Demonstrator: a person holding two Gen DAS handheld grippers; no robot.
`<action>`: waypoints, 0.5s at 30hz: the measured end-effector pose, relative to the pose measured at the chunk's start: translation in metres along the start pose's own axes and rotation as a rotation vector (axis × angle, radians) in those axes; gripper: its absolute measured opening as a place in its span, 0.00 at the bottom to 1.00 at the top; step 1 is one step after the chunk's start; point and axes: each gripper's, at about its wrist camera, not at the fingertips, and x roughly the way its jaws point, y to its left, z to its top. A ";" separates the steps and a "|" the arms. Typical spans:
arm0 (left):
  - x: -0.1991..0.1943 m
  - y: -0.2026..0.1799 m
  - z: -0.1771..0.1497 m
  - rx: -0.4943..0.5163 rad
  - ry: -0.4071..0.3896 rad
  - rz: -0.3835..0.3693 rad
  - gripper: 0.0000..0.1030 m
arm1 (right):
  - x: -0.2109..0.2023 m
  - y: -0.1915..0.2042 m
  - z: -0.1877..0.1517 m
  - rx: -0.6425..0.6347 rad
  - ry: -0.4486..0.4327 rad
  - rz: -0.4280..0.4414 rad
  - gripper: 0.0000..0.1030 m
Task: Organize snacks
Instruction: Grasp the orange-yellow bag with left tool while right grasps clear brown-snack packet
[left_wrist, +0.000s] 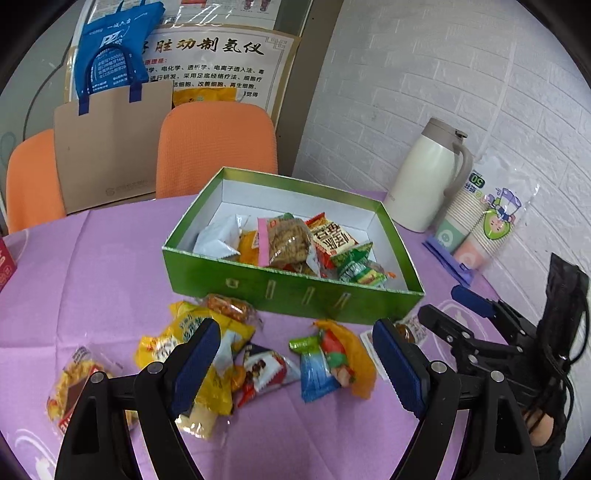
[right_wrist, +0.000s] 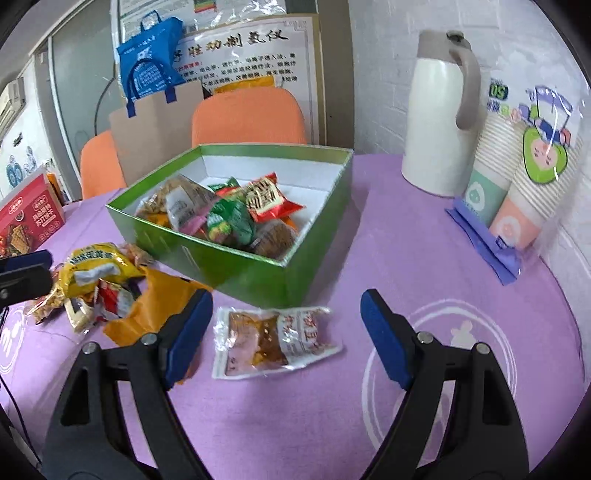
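Note:
A green box on the purple tablecloth holds several snack packets. Loose packets lie in front of it: yellow ones, a red-white one, a blue-green-orange one. My left gripper is open and empty just above these. My right gripper is open and empty, its fingers on either side of a clear packet with brown filling on the cloth. The right gripper also shows in the left wrist view. A yellow and orange pile lies to the left.
A cream thermos jug and sleeves of paper cups stand at the right by the white wall. Orange chairs are behind the table. A red carton is at the far left.

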 end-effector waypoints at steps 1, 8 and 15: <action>-0.003 -0.002 -0.006 0.008 0.006 -0.002 0.84 | 0.005 -0.004 -0.002 0.020 0.017 -0.003 0.80; -0.015 -0.004 -0.030 0.033 0.018 -0.003 0.84 | 0.027 -0.017 -0.004 0.071 0.083 -0.012 0.80; -0.016 0.004 -0.037 0.010 0.028 0.000 0.84 | 0.047 -0.017 -0.005 0.069 0.158 0.021 0.72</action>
